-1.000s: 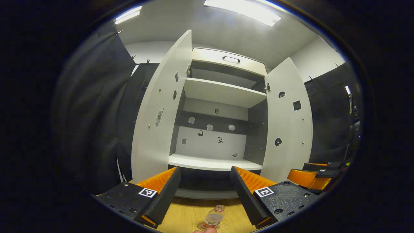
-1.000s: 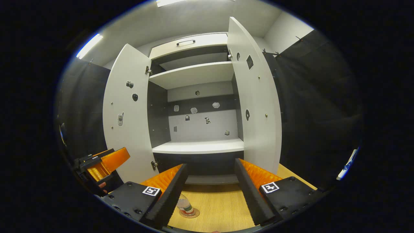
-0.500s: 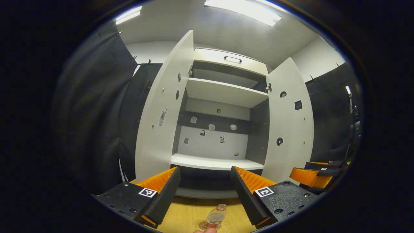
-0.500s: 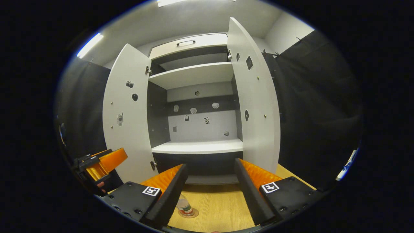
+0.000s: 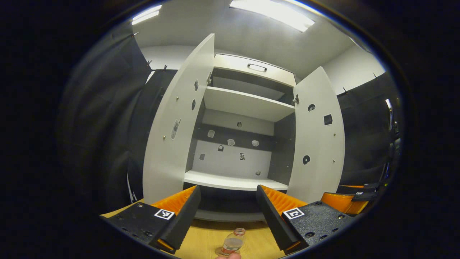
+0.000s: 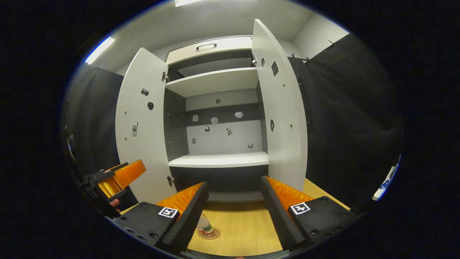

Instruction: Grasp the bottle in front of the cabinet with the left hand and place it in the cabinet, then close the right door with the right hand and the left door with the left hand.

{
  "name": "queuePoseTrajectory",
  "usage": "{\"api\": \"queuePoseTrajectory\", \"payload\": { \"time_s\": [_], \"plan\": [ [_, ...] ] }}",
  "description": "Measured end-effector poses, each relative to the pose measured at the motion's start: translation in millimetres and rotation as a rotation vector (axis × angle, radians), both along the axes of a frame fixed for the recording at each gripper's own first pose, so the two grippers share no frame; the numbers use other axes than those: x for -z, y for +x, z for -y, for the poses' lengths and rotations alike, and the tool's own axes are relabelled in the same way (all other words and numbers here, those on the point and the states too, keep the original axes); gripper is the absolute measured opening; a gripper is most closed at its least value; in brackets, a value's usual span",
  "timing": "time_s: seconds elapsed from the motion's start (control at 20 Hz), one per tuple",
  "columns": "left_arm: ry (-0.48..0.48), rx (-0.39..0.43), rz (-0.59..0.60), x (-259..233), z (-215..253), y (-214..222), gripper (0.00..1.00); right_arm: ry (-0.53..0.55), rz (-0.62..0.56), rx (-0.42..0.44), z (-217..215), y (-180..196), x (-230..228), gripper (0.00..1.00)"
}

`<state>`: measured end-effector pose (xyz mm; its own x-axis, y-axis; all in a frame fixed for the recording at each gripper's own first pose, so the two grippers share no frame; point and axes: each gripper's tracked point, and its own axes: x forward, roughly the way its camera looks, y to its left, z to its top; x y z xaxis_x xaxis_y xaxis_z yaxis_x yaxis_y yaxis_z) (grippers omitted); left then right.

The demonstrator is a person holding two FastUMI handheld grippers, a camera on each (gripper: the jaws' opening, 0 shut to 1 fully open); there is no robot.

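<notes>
Your left gripper (image 5: 227, 201) hangs with its fingers spread wide, nothing between them. It points at the cabinet (image 5: 248, 72), above the wooden table (image 5: 206, 239).

The bottle (image 5: 231, 244) stands upright on the table in front of the cabinet, on a small round coaster (image 5: 220, 252). In the left gripper view it sits low, between the two fingers' lines but well below them and apart from both. It is clear, with a red cap and a red band round the label.

Your right gripper (image 6: 233, 199) is also wide open and holds nothing. In the right gripper view the bottle (image 6: 205, 227) shows just beside the inner edge of that gripper's left finger, partly hidden behind it. I cannot tell whether they touch.

Both cabinet doors stand open. The left door (image 5: 172, 126) and the right door (image 5: 318, 140) swing outward, each with small stickers and knobs on the inner face. Between them lie an upper shelf (image 5: 248, 104) and a lower shelf (image 5: 233, 181). The back panel (image 5: 230, 158) carries a few small stickers.

In the left gripper view your right gripper (image 5: 350, 201) sits at the far right, near the foot of the right door. In the right gripper view your left gripper (image 6: 115, 178) sits at the far left, beside the left door (image 6: 140, 126), with a fingertip of your hand (image 6: 115, 204) showing under it.
</notes>
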<state>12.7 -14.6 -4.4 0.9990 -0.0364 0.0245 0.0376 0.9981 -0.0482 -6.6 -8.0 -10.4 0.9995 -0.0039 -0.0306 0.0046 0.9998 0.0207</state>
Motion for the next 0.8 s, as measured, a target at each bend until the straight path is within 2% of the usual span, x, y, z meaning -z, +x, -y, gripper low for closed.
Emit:
{"api": "queuePoseTrajectory", "payload": {
  "time_s": [0.2, 0.45, 0.7, 0.8],
  "plan": [
    [-0.034, 0.058, -0.022, 20.4, 24.0, 17.9, 0.95, 0.005, 0.014, 0.034, 14.8, -5.6, -4.4, 0.98],
    [-0.030, 0.114, -0.128, 94.9, 48.6, 35.0, 0.95, 0.004, -0.006, 0.079, 32.5, -11.7, -0.3, 0.98],
    [0.043, 0.077, -0.182, 171.9, 48.8, 51.1, 0.95, -0.011, -0.028, 0.118, 47.0, -16.3, 1.4, 0.97],
    [0.063, 0.053, -0.241, 207.8, 42.1, 52.9, 0.95, -0.020, -0.029, 0.126, 49.2, -19.2, 0.3, 0.98]
  ]
}}
